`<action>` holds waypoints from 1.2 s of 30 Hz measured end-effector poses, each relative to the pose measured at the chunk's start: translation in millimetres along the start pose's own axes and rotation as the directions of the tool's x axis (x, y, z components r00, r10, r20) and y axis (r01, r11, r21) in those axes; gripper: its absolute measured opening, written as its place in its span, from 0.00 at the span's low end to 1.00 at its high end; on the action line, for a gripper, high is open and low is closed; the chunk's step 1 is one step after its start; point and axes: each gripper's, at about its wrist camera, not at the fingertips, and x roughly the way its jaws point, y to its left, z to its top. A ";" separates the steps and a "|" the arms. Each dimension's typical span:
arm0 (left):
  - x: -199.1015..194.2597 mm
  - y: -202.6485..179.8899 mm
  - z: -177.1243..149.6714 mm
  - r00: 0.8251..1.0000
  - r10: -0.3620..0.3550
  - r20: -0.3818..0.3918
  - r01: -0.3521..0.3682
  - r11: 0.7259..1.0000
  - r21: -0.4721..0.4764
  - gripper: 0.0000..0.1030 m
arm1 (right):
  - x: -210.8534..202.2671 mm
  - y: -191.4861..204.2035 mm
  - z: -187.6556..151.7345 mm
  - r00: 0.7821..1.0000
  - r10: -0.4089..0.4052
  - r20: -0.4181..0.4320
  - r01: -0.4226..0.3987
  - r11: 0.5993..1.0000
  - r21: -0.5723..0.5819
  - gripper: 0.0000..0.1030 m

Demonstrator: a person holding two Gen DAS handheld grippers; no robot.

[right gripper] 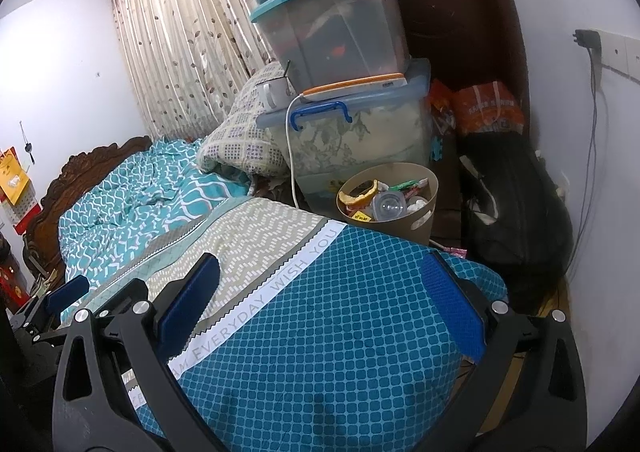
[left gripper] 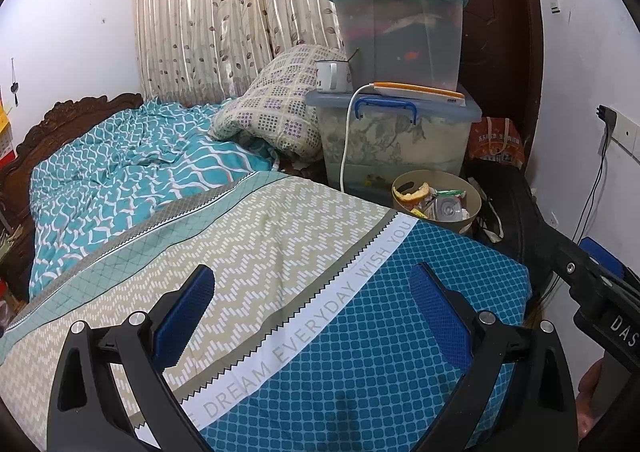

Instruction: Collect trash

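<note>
Hovering over the bed (left gripper: 280, 236), left gripper (left gripper: 312, 316) and right gripper (right gripper: 320, 304) are both gaping empty, the full trash bin (right gripper: 424, 228) sitting just beyond the mattress corner; snagging its white cable (right gripper: 291, 155) neighbour is risking a spill.

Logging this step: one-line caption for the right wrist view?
Open right gripper above the bed, facing the full trash bin beside stacked storage boxes.

A bed (left gripper: 120, 123) with a carved wooden headboard carries a rumpled teal quilt (left gripper: 132, 163), a patterned folded blanket (left gripper: 272, 107) and a lettered cover (left gripper: 280, 272) nearest the camera.
</note>
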 end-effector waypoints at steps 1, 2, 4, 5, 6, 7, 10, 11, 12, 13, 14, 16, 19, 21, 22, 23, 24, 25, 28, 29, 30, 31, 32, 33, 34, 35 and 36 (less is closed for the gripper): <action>-0.6 -0.3 0.0 1.000 0.000 0.000 0.000 1.000 0.000 0.92 | 0.2 0.2 -0.6 1.000 0.000 -0.001 0.000 1.000 0.000 0.97; -1.0 -0.7 -0.1 1.000 -0.001 -0.001 0.001 1.000 0.000 0.92 | 0.1 0.3 -1.2 1.000 0.000 -0.002 0.000 1.000 0.001 0.97; 0.3 0.1 -0.2 1.000 0.000 -0.001 0.000 1.000 0.001 0.92 | 0.3 0.3 -1.2 1.000 0.000 -0.002 0.000 1.000 0.001 0.97; 0.2 -0.1 -0.2 1.000 0.000 -0.002 0.000 1.000 0.001 0.92 | 0.7 0.0 -2.1 1.000 0.000 -0.004 0.000 1.000 0.002 0.97; 0.4 -0.2 -0.1 1.000 0.000 -0.002 0.000 1.000 0.000 0.92 | 0.7 0.1 -2.8 1.000 0.000 -0.007 0.000 1.000 0.003 0.97; 0.6 0.0 -0.6 1.000 0.000 -0.004 0.000 1.000 0.001 0.92 | 1.5 -0.5 -3.2 1.000 0.000 -0.008 0.000 1.000 0.004 0.97; 2.1 0.7 -2.5 1.000 -0.002 -0.010 0.002 1.000 0.004 0.92 | 2.6 -1.4 -4.0 1.000 -0.001 -0.012 0.001 1.000 0.006 0.97; 2.3 1.0 -3.0 1.000 -0.004 -0.011 0.004 1.000 0.004 0.92 | 2.6 -1.4 -3.9 1.000 -0.001 -0.011 0.001 1.000 0.006 0.97; 2.9 1.5 -3.3 1.000 -0.005 -0.012 0.005 1.000 0.004 0.92 | 2.3 -1.1 -4.3 1.000 0.000 -0.010 0.000 1.000 0.006 0.97; 2.8 1.6 -3.7 1.000 -0.005 -0.016 0.005 1.000 0.004 0.92 | 2.8 -1.4 -3.7 1.000 0.000 -0.011 0.000 1.000 0.005 0.97; 3.9 2.1 -4.0 1.000 -0.003 -0.019 0.003 1.000 0.006 0.92 | 3.0 -1.3 -4.1 1.000 0.000 -0.011 0.000 1.000 0.005 0.97; 5.0 1.8 -4.9 1.000 0.001 -0.028 0.000 1.000 0.010 0.91 | 3.1 -1.0 -4.8 1.000 0.000 -0.013 0.000 1.000 0.004 0.97; 7.7 2.7 -5.3 0.999 0.004 -0.036 -0.004 1.000 0.010 0.92 | 5.2 -1.6 -5.4 1.000 0.002 -0.018 -0.002 1.000 0.004 0.97; 9.0 3.7 -5.5 0.999 0.008 -0.040 -0.008 1.000 0.008 0.91 | 5.7 -1.5 -6.0 1.000 0.002 -0.019 -0.002 1.000 0.004 0.97; 9.5 4.4 -5.5 0.999 0.010 -0.042 -0.010 1.000 0.007 0.92 | 5.8 -1.6 -5.6 1.000 0.002 -0.019 -0.002 1.000 0.004 0.97; 9.5 5.3 -5.8 0.999 0.014 -0.043 -0.013 1.000 0.004 0.92 | 5.9 -1.6 -5.6 1.000 0.002 -0.018 -0.002 1.000 0.004 0.97; 10.2 5.3 -5.6 0.999 0.014 -0.043 -0.014 1.000 0.004 0.92 | 6.0 -1.5 -6.0 1.000 0.002 -0.018 -0.002 1.000 0.004 0.97; 11.2 5.5 -4.8 0.999 0.016 -0.044 -0.015 1.000 0.005 0.92 | 6.4 -1.7 -5.4 1.000 0.002 -0.018 -0.002 1.000 0.004 0.97; 12.0 5.1 -5.4 0.999 0.015 -0.047 -0.014 1.000 0.006 0.92 | 6.6 -1.7 -5.3 1.000 0.002 -0.020 -0.002 1.000 0.005 0.97; 12.4 4.8 -5.8 0.999 0.014 -0.049 -0.014 1.000 0.009 0.92 | 6.8 -2.1 -5.8 1.000 0.002 -0.022 -0.002 1.000 0.006 0.97; 12.9 4.4 -6.4 0.999 0.015 -0.051 -0.014 1.000 0.012 0.92 | 6.7 -2.1 -5.7 1.000 0.002 -0.021 -0.002 1.000 0.006 0.97; 13.3 4.2 -6.9 0.998 0.015 -0.053 -0.015 1.000 0.014 0.92 | 6.7 -2.1 -5.7 1.000 0.001 -0.021 -0.001 1.000 0.005 0.97; 13.9 3.8 -7.2 0.998 0.015 -0.054 -0.014 1.000 0.016 0.92 | 7.1 -2.5 -6.2 1.000 0.001 -0.022 -0.001 1.000 0.005 0.97; 15.0 3.3 -7.3 0.998 0.015 -0.057 -0.014 1.000 0.018 0.92 | 7.5 -3.2 -6.9 1.000 0.001 -0.023 -0.001 1.000 0.007 0.97; 15.9 3.0 -7.5 0.998 0.014 -0.061 -0.013 1.000 0.019 0.92 | 7.9 -3.7 -6.9 1.000 0.001 -0.023 -0.001 1.000 0.007 0.97; 17.1 2.9 -8.1 0.998 0.013 -0.065 -0.011 1.000 0.018 0.92 | 8.2 -4.2 -7.4 1.000 0.001 -0.024 0.000 1.000 0.009 0.97; 18.5 2.5 -8.7 0.997 0.012 -0.070 -0.011 1.000 0.018 0.92 | 8.6 -5.3 -8.0 1.000 0.000 -0.025 0.000 1.000 0.010 0.97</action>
